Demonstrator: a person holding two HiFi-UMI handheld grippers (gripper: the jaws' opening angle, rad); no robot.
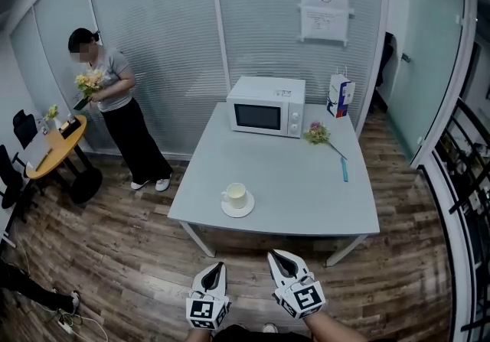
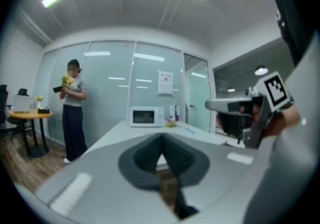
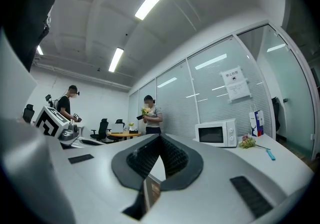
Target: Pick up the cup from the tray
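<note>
Cup (image 1: 236,195) stands upright on its tray (image 1: 249,211) near the front edge of the worktop (image 1: 306,187), with its handle turned to the left. The left tool (image 1: 219,265) and right tool (image 1: 273,255) hang side by side short of that edge, well apart from the cup. The cup lies ahead of them, between their two lines, and neither tool is clearly nearer. Each tool's jaws are pressed together on nothing, so a grasp would first call for spreading them.

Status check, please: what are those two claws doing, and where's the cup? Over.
Left gripper and right gripper both shut, empty, short of the table edge. Cup upright on its saucer, untouched. Nothing standing between grippers and cup.
</note>
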